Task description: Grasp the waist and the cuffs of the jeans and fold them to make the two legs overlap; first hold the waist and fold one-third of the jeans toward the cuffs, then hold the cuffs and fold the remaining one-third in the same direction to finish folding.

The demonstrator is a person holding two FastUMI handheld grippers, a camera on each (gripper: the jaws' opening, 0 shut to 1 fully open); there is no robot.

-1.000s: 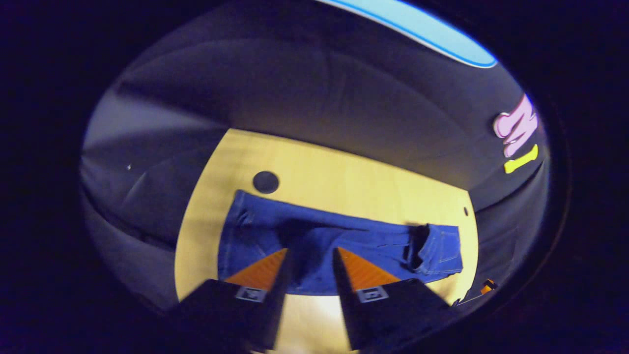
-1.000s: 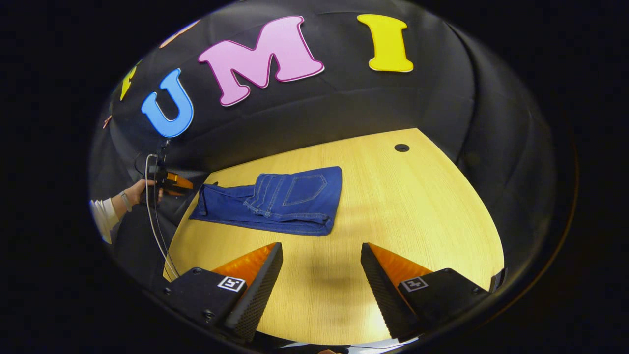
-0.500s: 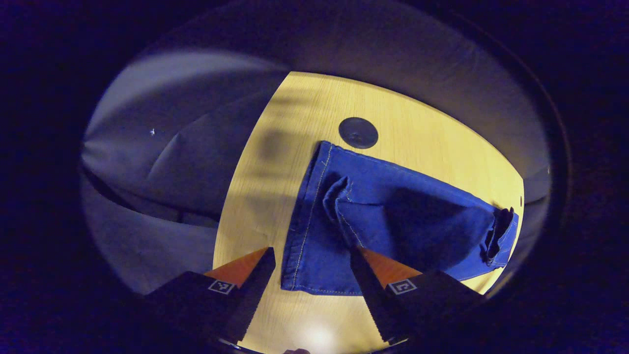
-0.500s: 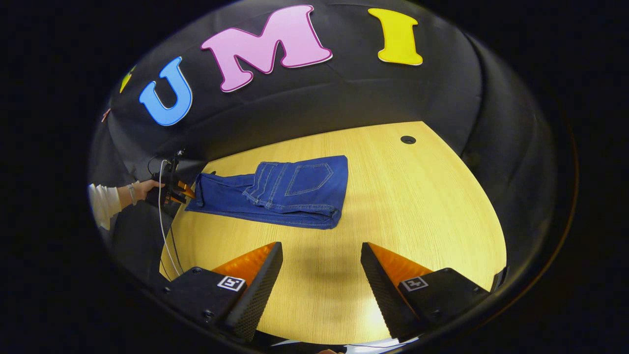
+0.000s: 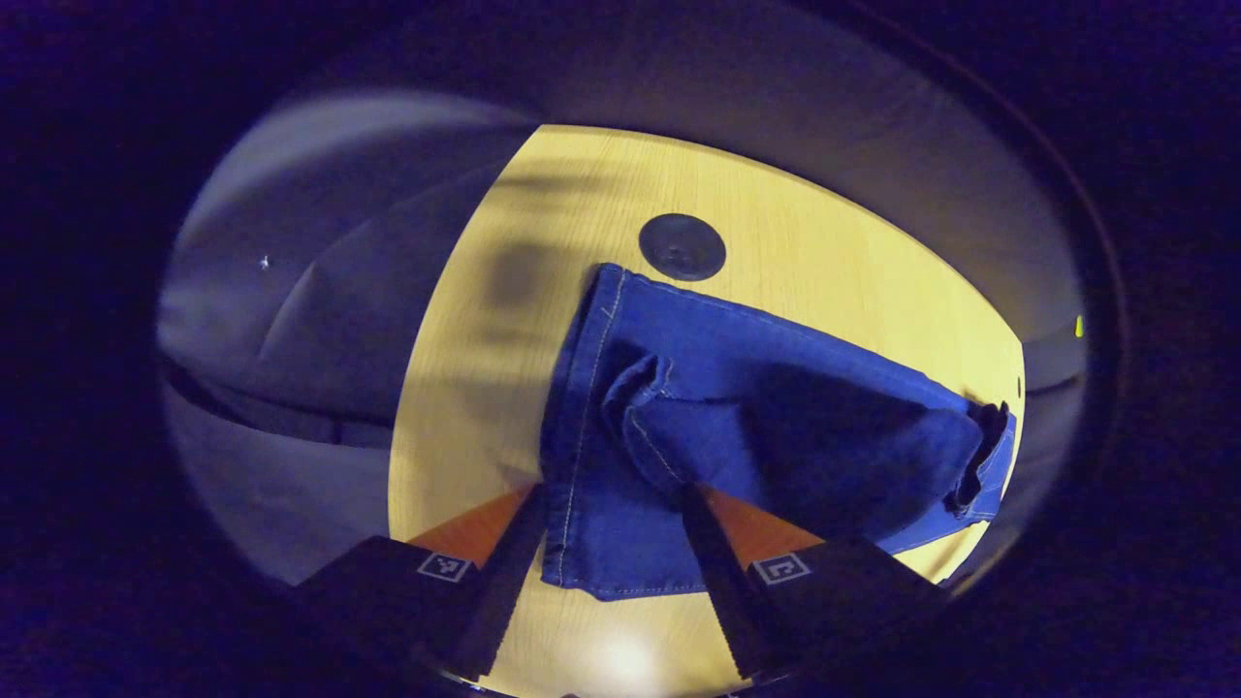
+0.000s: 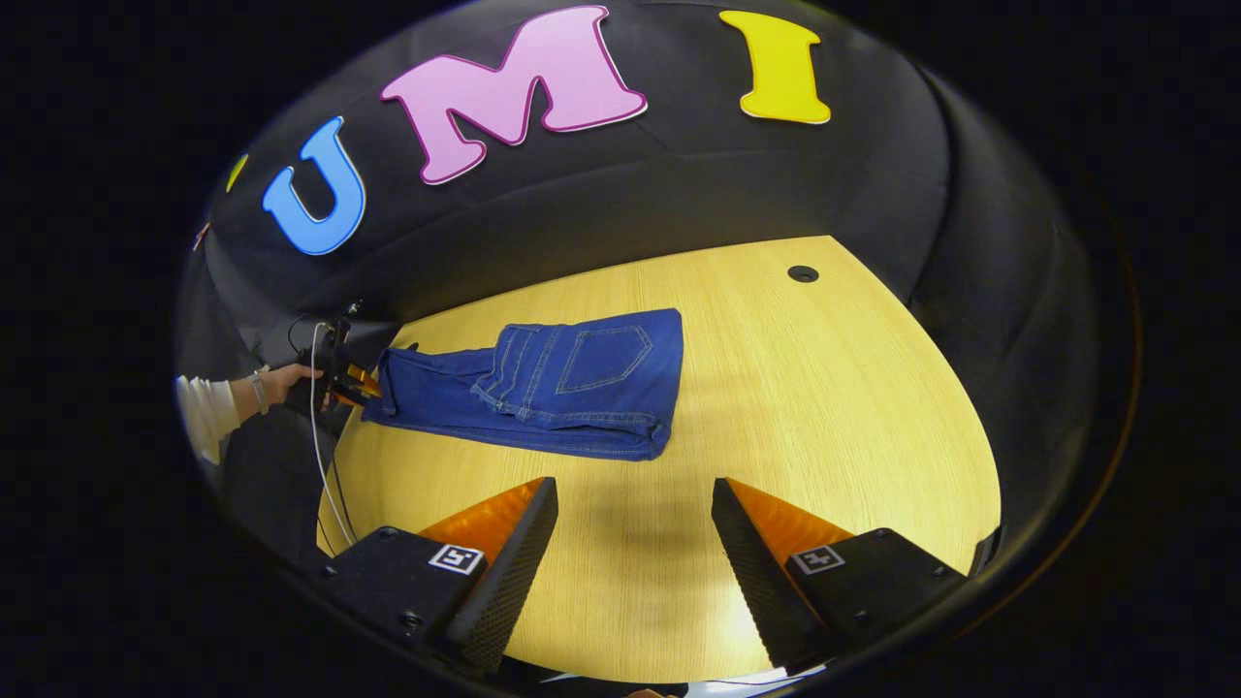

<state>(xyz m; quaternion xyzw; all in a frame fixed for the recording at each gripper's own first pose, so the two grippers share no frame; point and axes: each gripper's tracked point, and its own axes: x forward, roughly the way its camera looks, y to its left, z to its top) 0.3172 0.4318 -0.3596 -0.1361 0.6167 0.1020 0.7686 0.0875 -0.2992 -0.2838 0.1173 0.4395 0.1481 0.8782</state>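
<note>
Here, item by item, near to far.

Left tool (image 5: 606, 499): seen in the left gripper view at 6 o'clock, fingers spread. The cuff end of the jeans (image 5: 737, 427) lies between the two fingers; neither finger visibly presses on the cloth.

Jeans, left gripper view: blue denim, flat on the table (image 5: 465, 388), running from the cuffs (image 5: 591, 485) at 6 o'clock out toward 3 o'clock. One cuff corner is rumpled and turned up near centre. The waist end (image 5: 979, 456) is doubled over at 3 o'clock.

Cap (image 5: 682, 246): dark round disc set in the table, just beyond the jeans at 12 o'clock, near the far cuff corner but apart from it.

Right tool (image 6: 635, 509): seen in the right gripper view at 6 o'clock, fingers spread wide, nothing between them, above bare table (image 6: 824, 407) and well apart from the jeans.

Jeans (image 6: 543, 388), right gripper view: beyond the right tool toward 11 o'clock. Waist third (image 6: 591, 373) is folded over onto the legs, a back pocket facing up. Legs extend to 9 o'clock.

Left tool (image 6: 354, 383), right gripper view: at 9 o'clock, at the cuff end of the jeans, held by a hand (image 6: 281, 380) with a pale sleeve (image 6: 204, 417); a cable (image 6: 320, 456) hangs below it.

Hole (image 6: 802, 273): small, dark, in the far table at 1 o'clock.
</note>
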